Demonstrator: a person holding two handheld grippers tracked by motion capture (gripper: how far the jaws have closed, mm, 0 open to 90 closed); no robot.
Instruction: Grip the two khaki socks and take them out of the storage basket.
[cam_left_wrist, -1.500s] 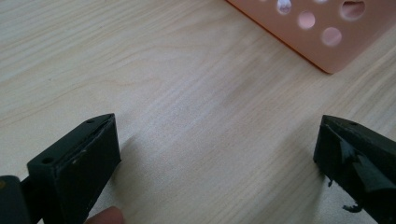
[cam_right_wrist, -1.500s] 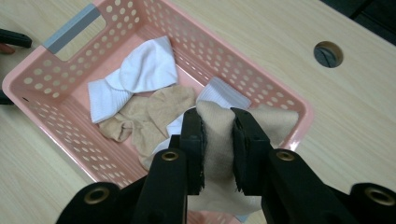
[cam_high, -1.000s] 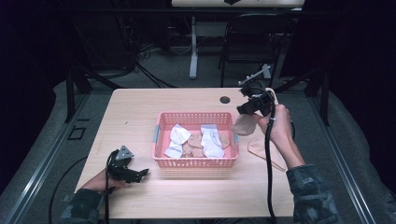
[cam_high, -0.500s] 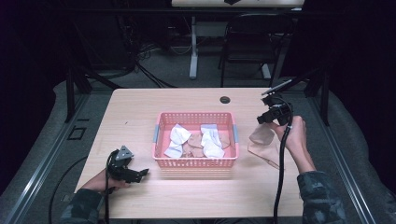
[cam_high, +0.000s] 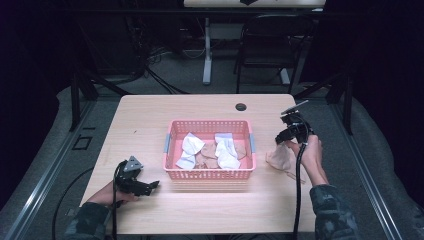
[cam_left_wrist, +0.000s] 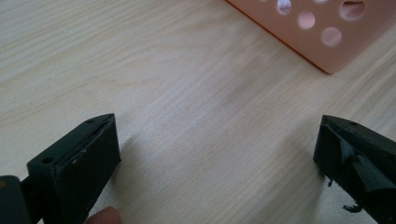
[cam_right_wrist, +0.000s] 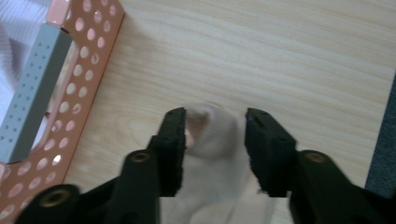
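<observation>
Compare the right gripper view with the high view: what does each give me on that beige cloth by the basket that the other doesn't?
Right gripper view: the beige cloth bunched between the jaws of the right gripper, which have just been opening, with slight gaps at the pads, and the basket's grey handle close up.

High view: the whole pink basket with white and tan cloths inside, the left gripper resting on the table, both forearms, and a chair behind.

Both: the cloth on the table right of the basket, under the right gripper.

A pale wooden table (cam_high: 210, 107) bears a pink basket (cam_high: 209, 173) and beige cloth (cam_high: 281, 159).
</observation>
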